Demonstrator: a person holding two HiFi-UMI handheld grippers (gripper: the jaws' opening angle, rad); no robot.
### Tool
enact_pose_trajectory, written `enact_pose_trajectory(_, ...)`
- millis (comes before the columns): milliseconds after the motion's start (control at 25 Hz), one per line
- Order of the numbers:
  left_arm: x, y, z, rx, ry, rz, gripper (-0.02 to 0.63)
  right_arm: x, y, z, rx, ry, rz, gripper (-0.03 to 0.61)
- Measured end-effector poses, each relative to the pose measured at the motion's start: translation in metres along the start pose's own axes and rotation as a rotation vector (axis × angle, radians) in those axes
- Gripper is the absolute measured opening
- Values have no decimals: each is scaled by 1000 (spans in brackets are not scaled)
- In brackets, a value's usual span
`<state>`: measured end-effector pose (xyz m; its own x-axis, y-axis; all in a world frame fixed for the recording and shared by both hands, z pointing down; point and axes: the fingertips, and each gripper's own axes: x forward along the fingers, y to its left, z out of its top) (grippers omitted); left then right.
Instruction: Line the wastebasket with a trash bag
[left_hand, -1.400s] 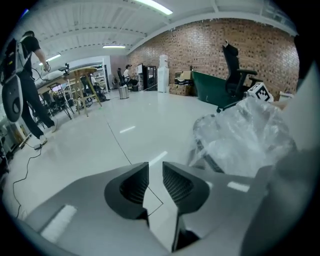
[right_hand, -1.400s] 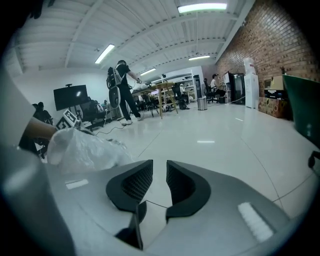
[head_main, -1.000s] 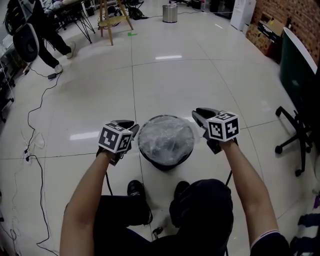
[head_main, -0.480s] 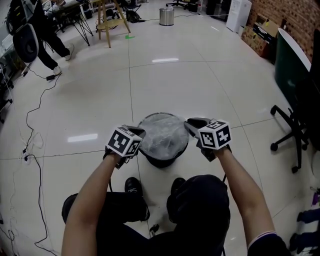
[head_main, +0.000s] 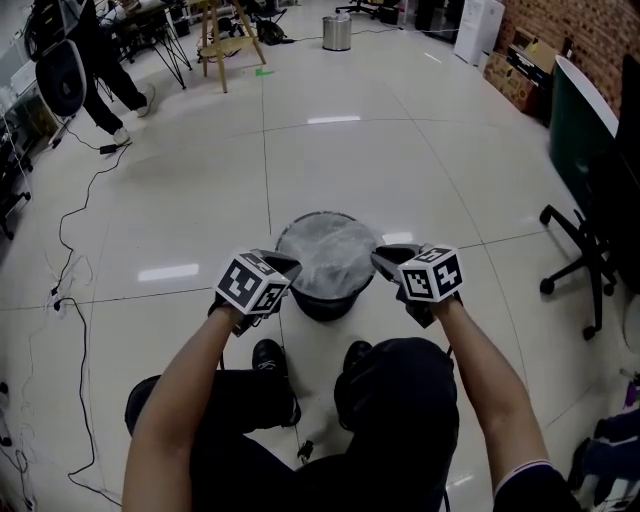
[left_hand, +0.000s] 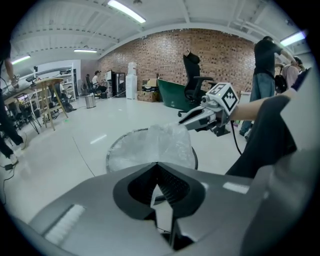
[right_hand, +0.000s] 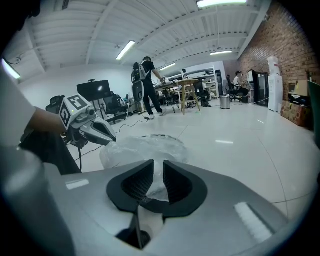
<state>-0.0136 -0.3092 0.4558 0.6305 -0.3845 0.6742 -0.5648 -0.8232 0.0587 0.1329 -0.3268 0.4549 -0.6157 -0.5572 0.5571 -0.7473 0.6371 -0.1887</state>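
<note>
In the head view the wastebasket (head_main: 326, 303) stands on the pale tiled floor (head_main: 400, 160) just ahead of the seated person's shoes, its mouth covered by the clear trash bag (head_main: 330, 252). The left hand-held gripper (head_main: 288, 263) is at the rim's 9 o'clock and the right hand-held gripper (head_main: 384, 258) at its 3 o'clock. Each carries a cube of black-and-white square markers, a code pattern and not letters. A metal bin (head_main: 337, 31) stands far off at 12 o'clock, and a black office chair (head_main: 585, 235) at 3 o'clock. In the left gripper view the jaws have just been closing and now meet at their tips on a peak of bag film pulled up from the near rim. The other hand-held gripper reaches in from 1 o'clock, before a brick wall (left_hand: 220, 55). In the right gripper view the jaws have also just been closing. They stand a narrow slot apart, with bunched bag film filling that slot, so they grip the bag. The basket lies beyond at 12 o'clock.
</note>
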Motion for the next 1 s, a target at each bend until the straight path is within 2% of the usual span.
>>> enact_pose_trajectory(240, 2, -36, -13, 19, 19, -46, 11, -12, 9, -11, -16, 20, 7, 61)
enact_pose_trajectory(680, -2, -68, -44, 36, 74, -97, 12, -20, 22, 37, -36, -70, -34, 67)
enact_pose_trajectory(800, -1, -73, -46, 38, 85, -115, 12, -6, 25, 40, -44, -33, -18, 106)
enact_pose_trajectory(1000, -1, -82, -56, 29, 103, -146, 12, 25, 33, 30, -83, 97, -3, 179)
